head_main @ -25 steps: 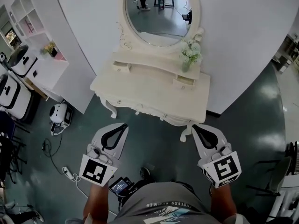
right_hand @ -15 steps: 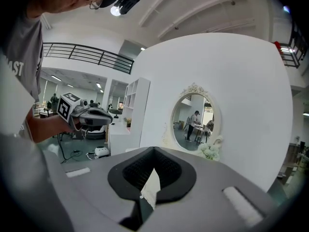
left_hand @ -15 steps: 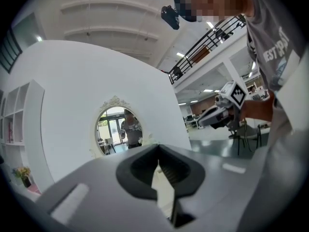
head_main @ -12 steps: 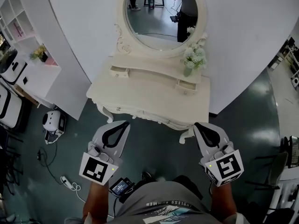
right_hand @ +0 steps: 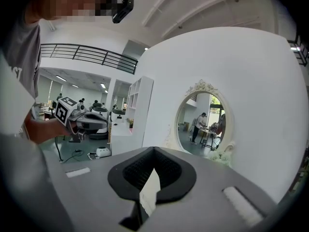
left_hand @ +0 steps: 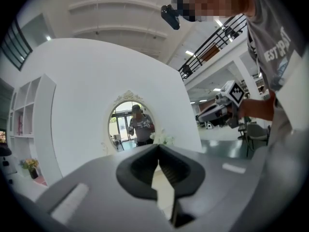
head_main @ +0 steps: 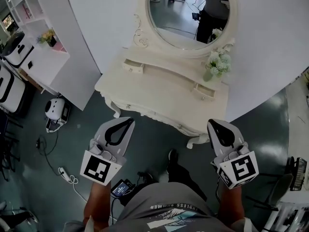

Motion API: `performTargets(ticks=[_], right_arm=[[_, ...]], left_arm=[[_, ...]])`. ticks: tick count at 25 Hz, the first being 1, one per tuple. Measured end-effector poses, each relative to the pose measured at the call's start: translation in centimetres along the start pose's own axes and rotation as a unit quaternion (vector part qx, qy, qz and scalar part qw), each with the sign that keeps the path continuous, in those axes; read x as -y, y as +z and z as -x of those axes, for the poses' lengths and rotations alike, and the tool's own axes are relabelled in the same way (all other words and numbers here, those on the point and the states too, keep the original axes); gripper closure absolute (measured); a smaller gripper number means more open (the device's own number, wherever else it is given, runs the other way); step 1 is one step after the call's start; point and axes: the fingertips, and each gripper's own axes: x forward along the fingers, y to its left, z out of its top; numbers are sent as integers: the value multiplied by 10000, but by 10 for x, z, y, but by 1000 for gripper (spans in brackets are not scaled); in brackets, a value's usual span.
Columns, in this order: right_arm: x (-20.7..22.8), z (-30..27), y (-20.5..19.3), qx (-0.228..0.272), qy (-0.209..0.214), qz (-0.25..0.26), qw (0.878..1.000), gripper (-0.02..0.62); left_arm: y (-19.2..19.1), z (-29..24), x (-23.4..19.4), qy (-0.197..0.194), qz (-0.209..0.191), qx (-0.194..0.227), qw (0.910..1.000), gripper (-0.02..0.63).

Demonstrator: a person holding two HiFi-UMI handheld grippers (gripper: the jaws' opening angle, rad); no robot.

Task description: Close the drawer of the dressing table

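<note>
Left gripper (head_main: 126, 123): jaws together, empty. Right gripper (head_main: 214, 125): same. Both hang short of the counter (head_main: 164, 93). The small drawer (head_main: 204, 91) beside the flowers (head_main: 216, 62) looks slightly out. Probably light, rigid wood; push its front squarely.

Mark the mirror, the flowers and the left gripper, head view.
mirror (head_main: 186, 13), head view, middle of the glass.
flowers (head_main: 218, 62), head view, on the blooms.
left gripper (head_main: 129, 122), head view, midway between its fingertips.

Head view looks down; gripper views, seemingly level, share mirror (left_hand: 131, 127).
</note>
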Motion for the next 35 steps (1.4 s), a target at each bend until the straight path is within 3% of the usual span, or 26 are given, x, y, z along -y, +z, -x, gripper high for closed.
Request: performTargets(ticks=[11, 19, 27, 35], right_arm=[[50, -111, -9, 397, 1173, 240, 9920, 597], [71, -163, -8, 468, 1814, 250, 9820, 597], [103, -189, -13, 625, 2120, 146, 9752, 597], [137, -202, -12, 739, 2020, 103, 9765, 597]], left_arm=[[-16, -44, -43, 1274, -117, -296, 9913, 603], [-15, -74, -60, 1779, -71, -547, 9825, 603], [-10, -118, -64, 1950, -198, -792, 9774, 603], [-8, -166, -64, 1725, -243, -881, 9808, 603]])
